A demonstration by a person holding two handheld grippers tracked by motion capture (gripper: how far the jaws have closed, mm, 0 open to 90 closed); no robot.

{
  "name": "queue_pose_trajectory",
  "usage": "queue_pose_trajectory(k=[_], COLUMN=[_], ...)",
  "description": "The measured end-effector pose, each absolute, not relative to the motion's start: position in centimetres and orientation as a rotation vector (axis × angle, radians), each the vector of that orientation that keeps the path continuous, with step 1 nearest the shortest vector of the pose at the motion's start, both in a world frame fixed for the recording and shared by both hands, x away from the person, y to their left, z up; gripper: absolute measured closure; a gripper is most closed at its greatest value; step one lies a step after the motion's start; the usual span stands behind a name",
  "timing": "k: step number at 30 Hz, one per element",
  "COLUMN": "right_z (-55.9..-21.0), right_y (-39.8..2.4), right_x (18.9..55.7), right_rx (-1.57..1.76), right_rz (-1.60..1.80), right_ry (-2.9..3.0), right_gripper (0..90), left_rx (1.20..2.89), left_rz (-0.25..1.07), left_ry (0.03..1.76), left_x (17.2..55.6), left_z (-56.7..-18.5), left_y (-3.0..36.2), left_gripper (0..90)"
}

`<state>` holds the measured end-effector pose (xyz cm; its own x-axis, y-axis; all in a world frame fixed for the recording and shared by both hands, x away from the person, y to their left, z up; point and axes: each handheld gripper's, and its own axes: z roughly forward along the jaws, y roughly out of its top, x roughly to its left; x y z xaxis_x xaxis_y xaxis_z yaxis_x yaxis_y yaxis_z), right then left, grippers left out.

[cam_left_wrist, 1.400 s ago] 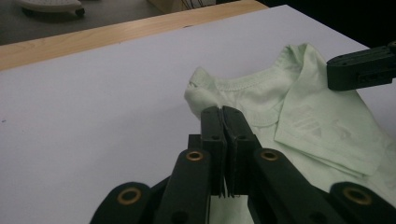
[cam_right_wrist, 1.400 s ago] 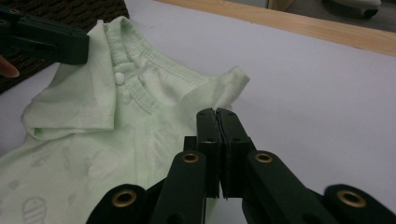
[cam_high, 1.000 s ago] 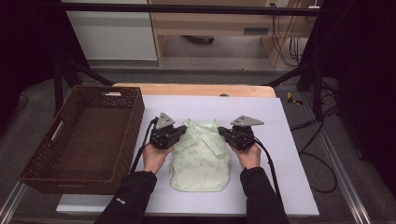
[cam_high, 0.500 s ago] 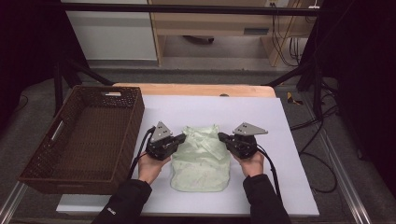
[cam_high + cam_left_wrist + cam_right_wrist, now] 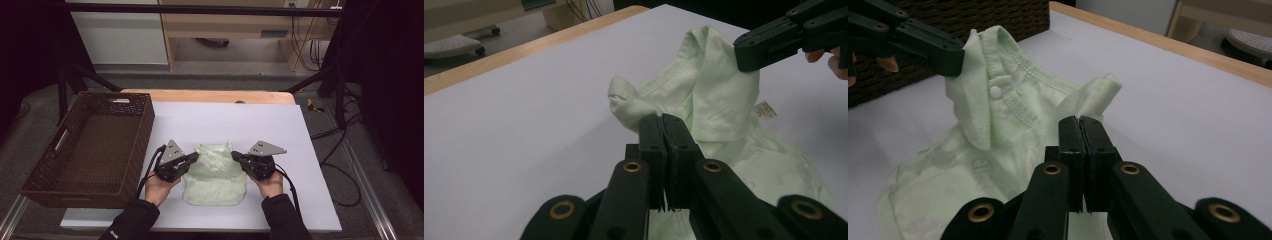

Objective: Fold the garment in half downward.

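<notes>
Lying near the tabletop's (image 5: 310, 150) front edge, right of the wicker basket (image 5: 85, 150), the pale green garment (image 5: 215, 175) is mid-fold. The left gripper (image 5: 192, 158) and right gripper (image 5: 236, 156) each clench an upper corner; next, they should probably carry both corners evenly.

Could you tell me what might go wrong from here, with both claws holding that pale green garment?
1. Each claw pinches only a thin edge of the pale green garment: the left claw and the right claw each hold a small fold, so the cloth could slip out if pulled.
2. The lower part lies bunched on the white table; it may drag and crumple further.
3. The wicker basket sits close beside the left claw and could be bumped.
</notes>
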<state>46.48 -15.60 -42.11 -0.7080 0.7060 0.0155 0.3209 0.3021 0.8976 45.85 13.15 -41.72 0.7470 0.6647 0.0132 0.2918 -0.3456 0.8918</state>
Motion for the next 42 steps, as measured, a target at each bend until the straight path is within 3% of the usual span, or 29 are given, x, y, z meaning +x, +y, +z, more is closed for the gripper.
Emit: queue_pose_trajectory(k=[42], right_z=[-46.4], right_y=[-15.9], right_x=[41.5], right_rx=[0.791], right_rz=[1.242], right_ry=[2.467], right_gripper=[86.9], left_rx=[2.178], left_rz=[0.335], left_ry=[0.744], left_x=[40.7], left_z=[-46.6], left_y=[13.6], left_gripper=[84.9])
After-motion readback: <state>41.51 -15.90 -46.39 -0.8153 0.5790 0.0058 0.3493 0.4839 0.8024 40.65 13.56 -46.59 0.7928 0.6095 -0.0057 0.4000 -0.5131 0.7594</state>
